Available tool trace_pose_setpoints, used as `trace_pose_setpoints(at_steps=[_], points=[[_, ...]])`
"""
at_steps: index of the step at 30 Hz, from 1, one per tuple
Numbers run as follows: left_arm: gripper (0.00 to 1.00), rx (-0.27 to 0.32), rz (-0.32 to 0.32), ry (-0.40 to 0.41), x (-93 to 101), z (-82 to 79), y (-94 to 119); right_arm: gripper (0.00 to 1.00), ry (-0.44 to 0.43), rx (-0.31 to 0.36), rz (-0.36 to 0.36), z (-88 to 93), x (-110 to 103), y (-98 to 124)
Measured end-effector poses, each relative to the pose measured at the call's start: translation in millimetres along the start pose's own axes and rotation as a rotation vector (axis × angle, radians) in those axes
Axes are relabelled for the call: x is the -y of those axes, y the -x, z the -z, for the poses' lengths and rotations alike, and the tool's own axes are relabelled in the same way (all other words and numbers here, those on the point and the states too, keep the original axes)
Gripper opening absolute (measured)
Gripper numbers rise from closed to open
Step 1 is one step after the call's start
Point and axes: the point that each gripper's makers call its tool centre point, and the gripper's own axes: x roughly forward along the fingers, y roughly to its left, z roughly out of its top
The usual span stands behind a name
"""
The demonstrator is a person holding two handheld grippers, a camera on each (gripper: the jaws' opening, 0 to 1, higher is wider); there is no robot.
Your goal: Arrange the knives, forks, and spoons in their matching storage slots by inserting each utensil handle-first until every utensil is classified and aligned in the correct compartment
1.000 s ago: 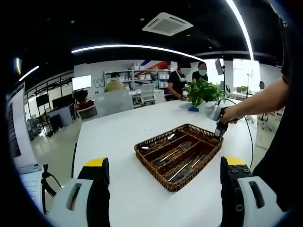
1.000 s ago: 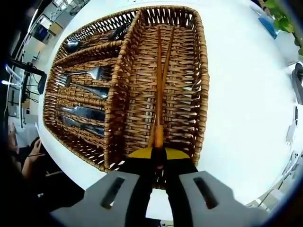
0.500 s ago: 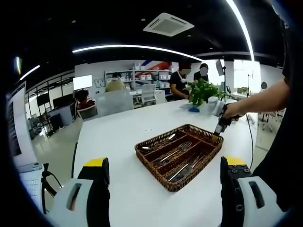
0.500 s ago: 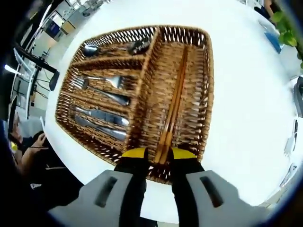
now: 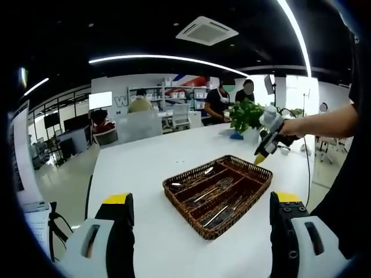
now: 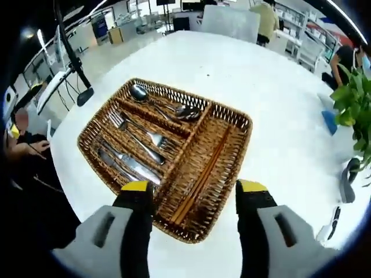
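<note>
A brown wicker tray [image 6: 87,132] with several compartments rests on the white table [image 6: 272,116]. Spoons [image 6: 168,106], forks [image 6: 139,136] and knives [image 6: 124,165] each lie in their own narrow slot. A pair of wooden chopsticks [image 6: 200,185] lies in the wide compartment. My right gripper [image 6: 195,186] hovers open above the tray's near end, holding nothing. In the left gripper view, the tray [image 5: 200,233] sits mid-table, and a hand holds the right gripper [image 5: 264,149] above its far right corner. My left gripper [image 5: 203,198] stands open and empty, short of the tray.
A potted green plant [image 5: 246,113] stands at the table's far right, also visible as the plant [image 6: 353,98]. A blue item [image 6: 330,121] and a dark device [image 6: 346,179] lie near it. Two people [image 5: 220,95] stand behind the table; a chair [image 5: 139,124] is at its far side.
My right gripper has opened and let go of the chopsticks, which now lie in the wide compartment. It has lifted up and back from the tray. The left gripper has stayed put.
</note>
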Motion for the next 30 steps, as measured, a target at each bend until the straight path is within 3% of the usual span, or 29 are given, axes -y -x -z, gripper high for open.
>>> trace_pose_setpoints(at_steps=[2,6,10,16,19,25,30], points=[[0.99,-0.006,0.004,0.008,1.5,0.1,-2.3,0.82,0.053,0.057,0.016,-9.3,2.4,7.6],[0.99,-0.014,0.015,0.004,6.7,-3.2,-7.5,1.00,0.056,0.121,0.001,-18.7,-0.9,22.7],[0.99,-0.001,0.014,0.007,8.3,-10.3,-10.3,1.00,0.101,0.203,0.016,-23.2,1.0,33.1],[1.00,0.005,-0.006,0.020,6.2,-11.6,-13.1,1.00,0.063,0.232,0.014,-14.4,0.9,45.9],[1.00,0.035,-0.057,-0.002,4.4,-17.8,-12.1,1.00,0.087,0.290,0.022,-21.1,-1.9,63.2],[1.00,0.020,-0.046,0.023,14.6,-17.1,-14.5,1.00,0.027,0.315,-0.036,-14.3,-15.1,90.9],[1.00,0.018,-0.032,0.033,24.0,-22.2,-15.0,1.00,0.026,0.334,-0.053,-6.0,-20.2,106.6]])
